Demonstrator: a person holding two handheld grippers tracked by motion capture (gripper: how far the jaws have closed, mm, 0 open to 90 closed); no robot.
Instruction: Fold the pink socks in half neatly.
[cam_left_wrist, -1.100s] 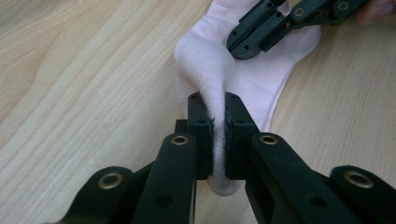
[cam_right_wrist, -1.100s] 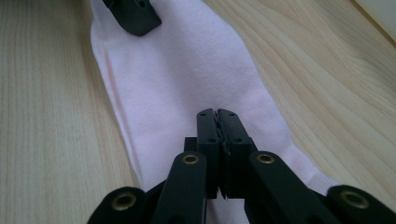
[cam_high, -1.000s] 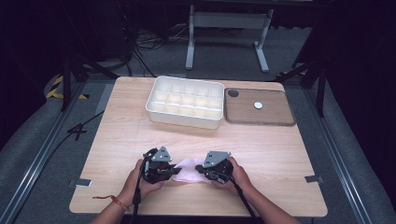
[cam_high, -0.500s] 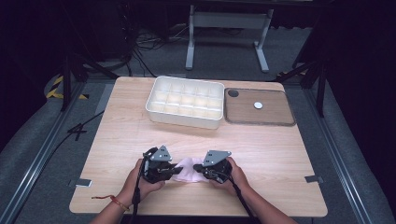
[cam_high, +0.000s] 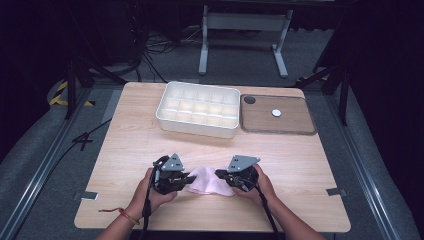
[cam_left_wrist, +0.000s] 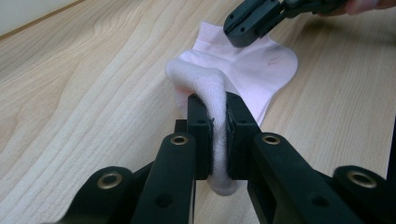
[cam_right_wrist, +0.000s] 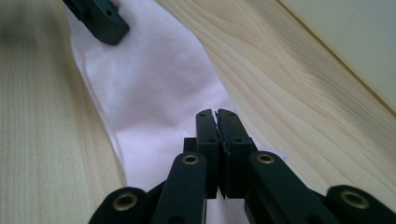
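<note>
A pale pink sock (cam_high: 207, 181) lies flat on the wooden table (cam_high: 300, 165) near its front edge, between my two grippers. My left gripper (cam_high: 191, 178) is shut on the sock's left end. In the left gripper view a thick white fold of the sock (cam_left_wrist: 210, 88) is pinched between the jaws of this gripper (cam_left_wrist: 216, 105). My right gripper (cam_high: 218, 174) is at the sock's right end. Its jaws (cam_right_wrist: 216, 114) are pressed together just above the sock (cam_right_wrist: 154, 84), with nothing visible between them. The right gripper's tip (cam_left_wrist: 247, 23) hovers over the sock in the left gripper view.
A white tray (cam_high: 195, 127) divided into several compartments stands at the back middle of the table. To its right lies a shallow brown tray (cam_high: 277, 131) holding a small white disc (cam_high: 276, 113) and a dark disc (cam_high: 249, 100). The table's front edge is just behind both hands.
My right gripper has drawn back slightly to the right and lifted a little. The left gripper and the pinched end of the sock have stayed put.
</note>
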